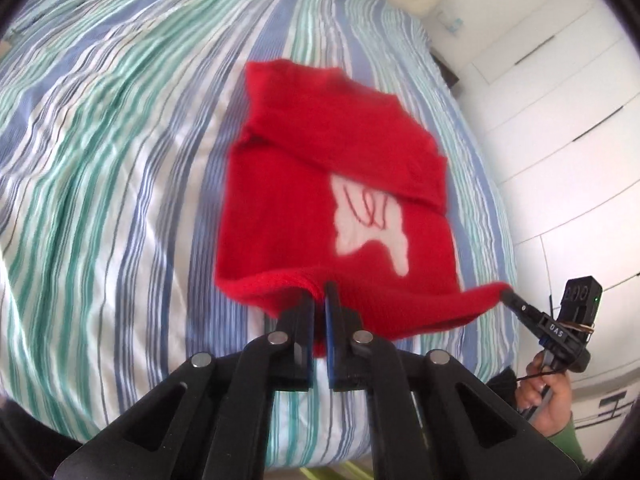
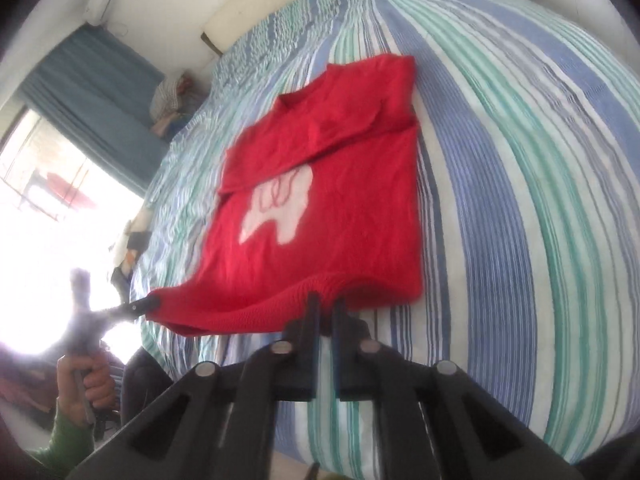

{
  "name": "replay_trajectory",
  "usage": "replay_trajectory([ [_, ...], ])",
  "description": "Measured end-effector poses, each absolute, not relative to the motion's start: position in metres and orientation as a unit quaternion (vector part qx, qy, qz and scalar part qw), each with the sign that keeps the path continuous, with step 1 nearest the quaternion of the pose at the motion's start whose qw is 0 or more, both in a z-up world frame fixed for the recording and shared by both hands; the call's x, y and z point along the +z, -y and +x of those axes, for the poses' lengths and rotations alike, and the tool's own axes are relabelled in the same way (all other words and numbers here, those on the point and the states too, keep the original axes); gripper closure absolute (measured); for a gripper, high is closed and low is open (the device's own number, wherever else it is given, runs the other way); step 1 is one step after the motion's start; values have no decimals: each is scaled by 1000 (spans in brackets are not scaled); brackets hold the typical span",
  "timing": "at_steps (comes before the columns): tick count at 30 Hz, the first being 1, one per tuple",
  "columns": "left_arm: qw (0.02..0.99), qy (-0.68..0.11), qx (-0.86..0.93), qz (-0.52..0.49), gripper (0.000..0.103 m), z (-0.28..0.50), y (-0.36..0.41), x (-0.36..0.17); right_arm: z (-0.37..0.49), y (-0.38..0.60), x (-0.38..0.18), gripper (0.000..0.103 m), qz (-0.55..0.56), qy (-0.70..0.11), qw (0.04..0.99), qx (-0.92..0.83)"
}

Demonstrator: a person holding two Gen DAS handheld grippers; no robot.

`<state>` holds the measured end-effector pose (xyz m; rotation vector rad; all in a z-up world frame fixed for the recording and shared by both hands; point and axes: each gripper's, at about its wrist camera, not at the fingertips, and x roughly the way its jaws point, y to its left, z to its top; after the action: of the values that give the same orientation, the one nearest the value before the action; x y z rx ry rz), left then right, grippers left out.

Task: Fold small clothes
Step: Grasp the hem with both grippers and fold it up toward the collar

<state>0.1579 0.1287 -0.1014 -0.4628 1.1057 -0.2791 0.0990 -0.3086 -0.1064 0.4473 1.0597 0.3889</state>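
Note:
A small red sweater (image 1: 320,184) with a white patch on its front lies on the striped bed, its sleeves folded in across the chest. It also shows in the right wrist view (image 2: 340,200). My left gripper (image 1: 321,296) is shut on the ribbed bottom hem at one corner and lifts it off the bed. My right gripper (image 2: 326,304) is shut on the hem at the other corner. The right gripper also shows in the left wrist view (image 1: 510,294), and the left gripper in the right wrist view (image 2: 154,301). The hem hangs stretched between them.
The bed (image 1: 100,160) has a blue, green and white striped cover. White wardrobe doors (image 1: 560,100) stand beyond its side. A window with a blue curtain (image 2: 92,92) and a pile of clothes (image 2: 172,96) lie beyond the other side.

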Motion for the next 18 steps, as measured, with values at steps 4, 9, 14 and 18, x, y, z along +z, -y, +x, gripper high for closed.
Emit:
replay_trajectory([
  [4,834,-497,-122,-205,101,253,-131,-89,180,310,-83,98,206,-449,853,166],
  [9,829,-520,-91,-186,101,368,-125,-108,303,307,-76,98,209,-434,865,137],
  [14,813,-555,-47,-170,100,440,-120,-143,403,299,-101,98,189,-461,861,102],
  [18,809,-561,-6,-174,78,470,-126,-162,449,300,-136,98,219,-488,840,93],
])
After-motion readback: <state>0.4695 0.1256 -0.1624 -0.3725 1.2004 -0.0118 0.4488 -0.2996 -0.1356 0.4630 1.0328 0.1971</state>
